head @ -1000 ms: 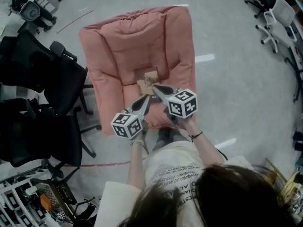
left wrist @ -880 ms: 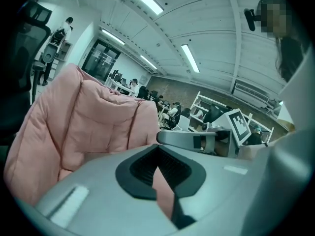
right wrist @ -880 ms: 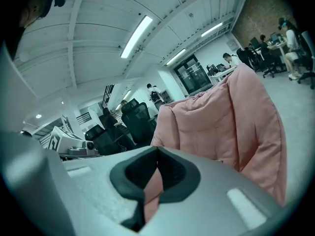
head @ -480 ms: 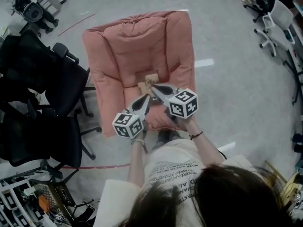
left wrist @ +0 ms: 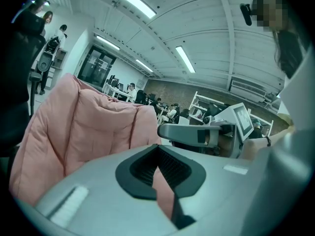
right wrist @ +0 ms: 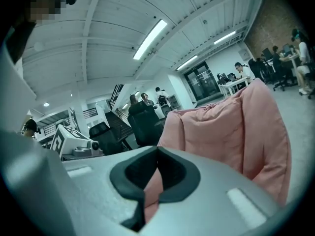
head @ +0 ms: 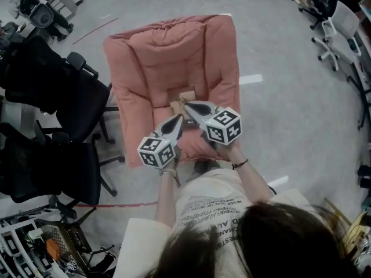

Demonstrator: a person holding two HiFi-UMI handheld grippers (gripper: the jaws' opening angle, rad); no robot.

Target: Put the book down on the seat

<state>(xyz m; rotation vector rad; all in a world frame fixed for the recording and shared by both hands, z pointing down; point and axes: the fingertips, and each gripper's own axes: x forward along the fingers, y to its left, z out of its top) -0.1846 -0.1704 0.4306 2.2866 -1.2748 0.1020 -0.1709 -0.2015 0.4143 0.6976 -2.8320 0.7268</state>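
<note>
**Book on the seat, both grippers closed and empty**

Little has changed over the last second: both grippers sit almost where they were above the front of the seat, and the book lies in the same spot. At the far left stand black office chairs (head: 55, 97). Next to them is the pink padded seat (head: 168, 51), its back cushion upright. The left gripper (head: 178, 118) points in over the seat's front edge; its jaws are pressed together with nothing between them, only pink cushion showing behind. The brown book (head: 185, 92) lies flat in the middle of the seat, just past both tips. The right gripper (head: 186, 103) is close beside the left, its tip over the book's near edge, jaws likewise together and empty. A white office chair (head: 342, 19) stands far right.
</note>
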